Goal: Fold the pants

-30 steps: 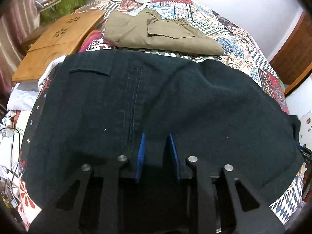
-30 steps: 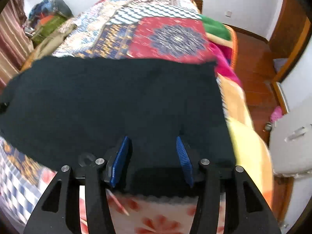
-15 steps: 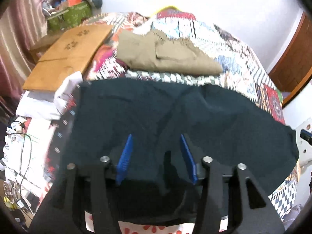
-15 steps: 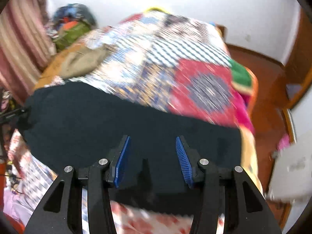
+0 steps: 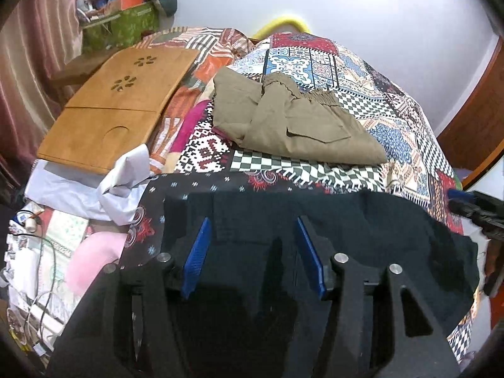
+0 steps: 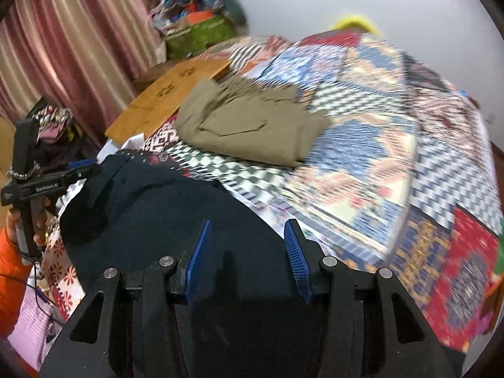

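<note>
While both grippers, left gripper (image 5: 252,252) and right gripper (image 6: 247,252), gaped apart, black pants (image 5: 362,226) lay at the patchwork bed's (image 5: 393,119) near edge, khaki pants (image 5: 299,123) beyond.

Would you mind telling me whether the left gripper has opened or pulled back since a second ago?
Yes. The left gripper has opened wider and drawn back toward the near edge: the khaki pants now sit well clear of the black pants.

Support surface: bed with patchwork quilt (image 5: 318,60), multicoloured geometric panels. Dark pants (image 5: 362,230) lie spread across the near edge. Folded khaki pants (image 5: 296,126) lie farther back, apart from the dark pair (checkered quilt patch visible between them). Wooden lap tray (image 5: 123,104) rests at the far left, tilted; crumpled white cloth (image 5: 104,186) lies just under its near edge.
</note>
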`<state>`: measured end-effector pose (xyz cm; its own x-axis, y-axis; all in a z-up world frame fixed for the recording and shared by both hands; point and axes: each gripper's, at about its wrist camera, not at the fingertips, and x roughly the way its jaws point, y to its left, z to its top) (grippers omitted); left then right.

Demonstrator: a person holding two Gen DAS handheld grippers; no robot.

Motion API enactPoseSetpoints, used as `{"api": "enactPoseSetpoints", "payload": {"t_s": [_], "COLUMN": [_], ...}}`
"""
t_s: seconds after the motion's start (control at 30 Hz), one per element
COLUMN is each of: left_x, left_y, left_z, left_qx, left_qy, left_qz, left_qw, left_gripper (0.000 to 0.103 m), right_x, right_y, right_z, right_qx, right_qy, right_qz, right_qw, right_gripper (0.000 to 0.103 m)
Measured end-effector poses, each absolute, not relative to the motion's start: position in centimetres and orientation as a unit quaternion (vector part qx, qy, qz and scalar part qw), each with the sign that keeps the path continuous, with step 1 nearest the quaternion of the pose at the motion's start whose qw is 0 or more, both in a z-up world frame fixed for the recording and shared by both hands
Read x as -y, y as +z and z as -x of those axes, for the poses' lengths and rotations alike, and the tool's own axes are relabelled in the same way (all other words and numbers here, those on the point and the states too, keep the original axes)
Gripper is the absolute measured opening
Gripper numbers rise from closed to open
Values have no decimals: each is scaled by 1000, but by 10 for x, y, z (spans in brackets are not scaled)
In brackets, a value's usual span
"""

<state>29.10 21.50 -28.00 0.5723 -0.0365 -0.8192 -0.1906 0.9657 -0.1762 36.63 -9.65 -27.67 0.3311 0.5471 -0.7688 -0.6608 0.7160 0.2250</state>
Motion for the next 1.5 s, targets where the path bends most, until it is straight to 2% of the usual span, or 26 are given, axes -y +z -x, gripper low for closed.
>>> {"api": "enactPoseSetpoints", "payload": {"t_s": [0.4, 0.47, 0.53, 0.7, 0.83, 1.17, 1.3, 1.37, 1.5], "left_x": [-222, -223, -224, -233, -238, -226, -229, -228, -211], "left_y": [-304, -308, -313, -320, -324, -329, -322, -317, -297], "left_z": [-321, -321, -321, -323, -323, -329, -328, -324, -313], "left_qx": [-479, -479, -479, -477, -476, -482, -486, -485, -476], "left_qy": [10, 12, 16, 19, 27, 46, 45, 51, 69], "left_qz": [121, 116, 111, 126, 132, 82, 101, 108, 88], "left_qw": [869, 870, 870, 870, 869, 871, 867, 866, 873], "left_gripper": [55, 52, 48, 46, 41, 41, 41, 41, 46], "right_x": [8, 4, 4, 2, -7, 6, 55, 85, 146], "right_y": [-323, -332, -337, -335, -329, -317, -295, -282, -257], "right_z": [-403, -401, -396, -386, -381, -395, -404, -399, -380], "right_qx": [-501, -512, -519, -511, -477, -451, -457, -442, -419], "right_qy": [414, 418, 424, 430, 423, 351, 336, 316, 276], "right_qz": [103, 104, 105, 103, 112, 136, 69, 61, 56], "right_qw": [753, 743, 735, 737, 762, 809, 820, 837, 863], "right_gripper": [44, 40, 28, 12, 8, 7, 7, 11, 24]}}
